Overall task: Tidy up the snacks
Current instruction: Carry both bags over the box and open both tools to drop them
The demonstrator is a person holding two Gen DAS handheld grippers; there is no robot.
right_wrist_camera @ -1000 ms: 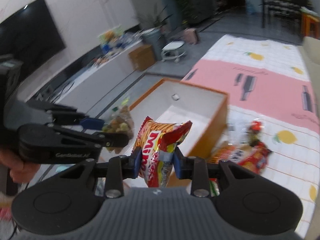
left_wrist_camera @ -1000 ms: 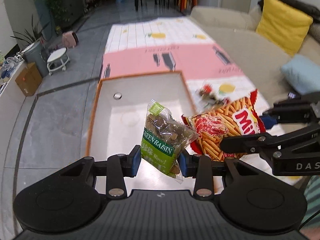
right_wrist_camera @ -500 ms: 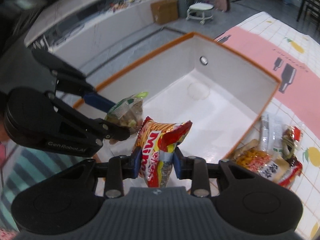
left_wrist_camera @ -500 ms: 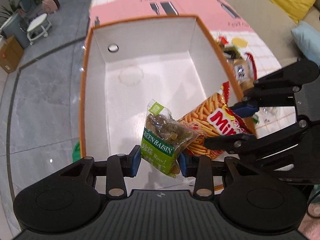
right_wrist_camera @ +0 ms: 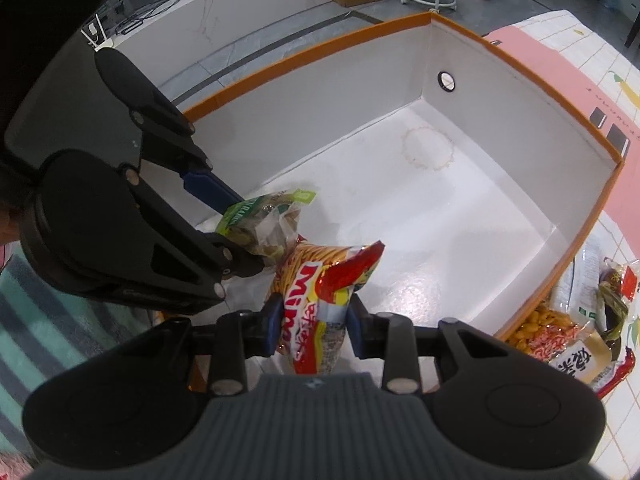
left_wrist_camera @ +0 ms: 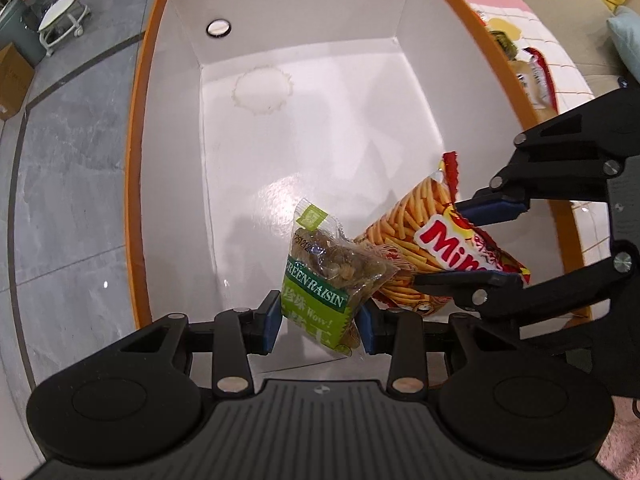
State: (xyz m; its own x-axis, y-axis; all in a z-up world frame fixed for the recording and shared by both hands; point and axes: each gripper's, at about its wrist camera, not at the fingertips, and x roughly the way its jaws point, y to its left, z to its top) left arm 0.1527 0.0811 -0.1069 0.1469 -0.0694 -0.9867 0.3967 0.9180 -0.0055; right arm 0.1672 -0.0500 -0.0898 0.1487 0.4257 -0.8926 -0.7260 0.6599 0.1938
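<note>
Both snack packs hang inside the open white cardboard box with the orange rim (left_wrist_camera: 140, 128), low over its near end, so the step in hand looks like setting them down. The left gripper (left_wrist_camera: 318, 322) is clamped on the clear-and-green raisin packet (left_wrist_camera: 320, 280); the right gripper (right_wrist_camera: 312, 330) pinches the red and yellow crisp-stick bag (right_wrist_camera: 316, 308), which touches the raisin packet beside it. The next move likely calls for parting both sets of jaws so each pack drops onto the box floor, then lifting clear of its walls. Only the right wrist view shows plainly the loose snack packets (right_wrist_camera: 576, 332) heaped outside the box's right wall, waiting their turn
</note>
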